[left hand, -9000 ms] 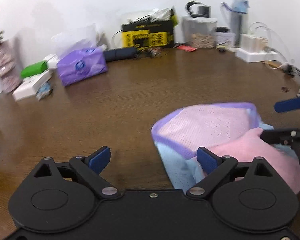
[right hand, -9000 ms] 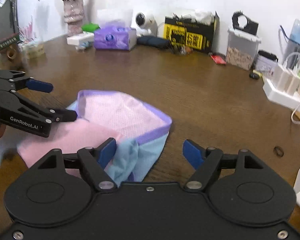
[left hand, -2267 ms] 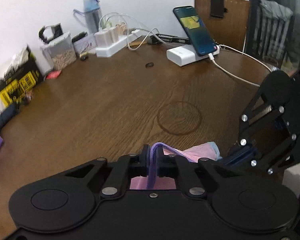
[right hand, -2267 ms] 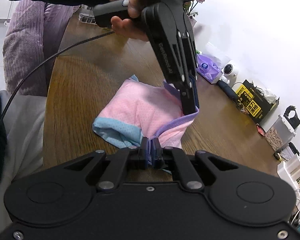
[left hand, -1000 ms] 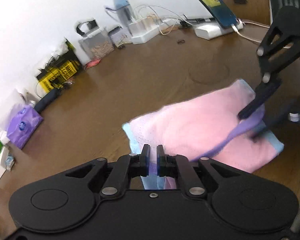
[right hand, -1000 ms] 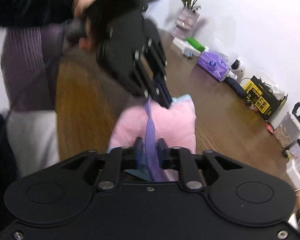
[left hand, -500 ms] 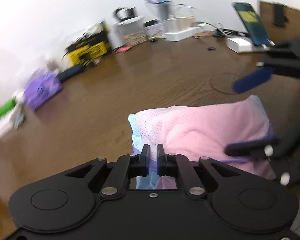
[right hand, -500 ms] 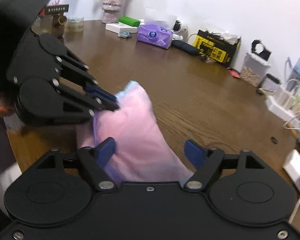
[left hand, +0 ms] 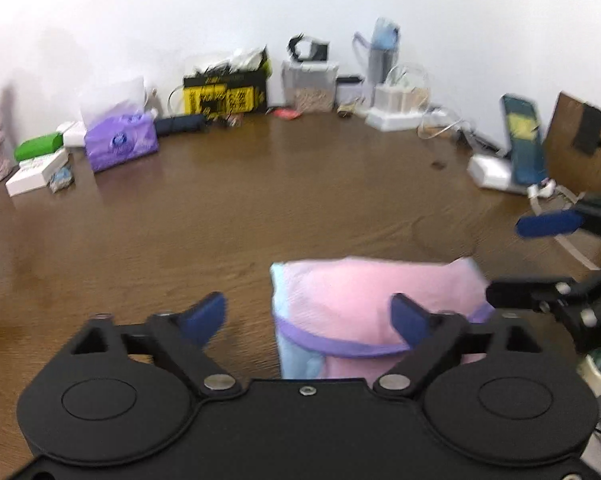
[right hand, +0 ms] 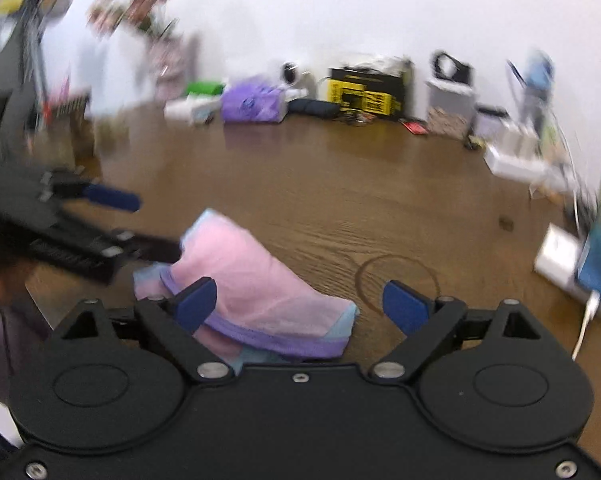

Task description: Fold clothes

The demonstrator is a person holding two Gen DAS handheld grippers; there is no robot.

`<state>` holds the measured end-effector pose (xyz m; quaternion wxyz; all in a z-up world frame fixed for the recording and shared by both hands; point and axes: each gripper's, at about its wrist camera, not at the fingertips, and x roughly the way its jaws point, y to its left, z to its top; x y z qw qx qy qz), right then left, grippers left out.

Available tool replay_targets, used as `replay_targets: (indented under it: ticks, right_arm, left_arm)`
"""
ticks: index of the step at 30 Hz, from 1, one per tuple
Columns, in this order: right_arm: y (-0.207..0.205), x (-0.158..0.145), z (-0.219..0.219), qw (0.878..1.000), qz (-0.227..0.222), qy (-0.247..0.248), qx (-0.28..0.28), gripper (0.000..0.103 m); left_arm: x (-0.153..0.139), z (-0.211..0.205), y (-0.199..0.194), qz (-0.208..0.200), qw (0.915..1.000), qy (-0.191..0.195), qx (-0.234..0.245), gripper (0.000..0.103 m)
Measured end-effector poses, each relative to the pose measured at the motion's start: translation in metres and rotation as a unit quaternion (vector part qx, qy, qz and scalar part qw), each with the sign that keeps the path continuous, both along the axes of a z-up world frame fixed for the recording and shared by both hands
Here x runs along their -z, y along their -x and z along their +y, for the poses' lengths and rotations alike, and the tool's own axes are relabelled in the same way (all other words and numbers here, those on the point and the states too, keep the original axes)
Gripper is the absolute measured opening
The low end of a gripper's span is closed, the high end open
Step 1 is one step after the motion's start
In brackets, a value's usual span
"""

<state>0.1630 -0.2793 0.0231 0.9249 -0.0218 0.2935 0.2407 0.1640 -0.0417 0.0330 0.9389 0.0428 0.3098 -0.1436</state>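
Two grippers hang over one folded garment (left hand: pixel 374 300) on the brown wooden table (left hand: pixel 260 208), and neither holds it. From the left wrist view, the left gripper (left hand: pixel 308 318) has its blue pads spread wide and its jaws are opening; the left pad stands over bare wood, the right pad (left hand: pixel 406 314) stands over the pink cloth, and whether that pad brushes the fabric I cannot tell. The garment lies flat as a pink bundle with a purple band along its near edge and pale blue at its left side. In the same view the right gripper (left hand: pixel 534 256) enters from the right edge, its jaws wide apart, the lower finger just beside the garment's right end. From the right wrist view, the right gripper (right hand: pixel 300 306) shows both blue pads far apart with nothing pinched; the garment (right hand: pixel 256 280) lies below and between them, toward the left pad (right hand: pixel 194 302). The left gripper (right hand: pixel 148 226) shows blurred at left, its lower finger near the cloth's far corner.
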Motion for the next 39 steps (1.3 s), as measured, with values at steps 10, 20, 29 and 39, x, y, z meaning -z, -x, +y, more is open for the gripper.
replay_targets:
  ticks: [10,20,29,39]
  right_arm:
    - [0.009,-0.011,-0.029,0.997,0.011,-0.056,0.048,0.093]
    - [-0.001,-0.003,-0.035,0.994,0.041,-0.071,0.072,0.093]
    - [-0.032,0.029,-0.013,0.992,0.075,-0.062,0.076,0.094]
    - [-0.04,0.053,0.021,0.998,0.053,-0.005,0.031,0.094]
  left_arm:
    - [-0.019,-0.007,0.003,0.017,0.9992,0.036,-0.006,0.103]
    - [-0.005,-0.006,-0.016,0.05,0.9985,0.021,-0.008,0.103]
    - [0.031,-0.005,-0.048,0.094,0.9953,0.005,-0.022,0.103]
    - [0.056,0.001,-0.046,0.126,0.9914,0.028,0.023,0.103]
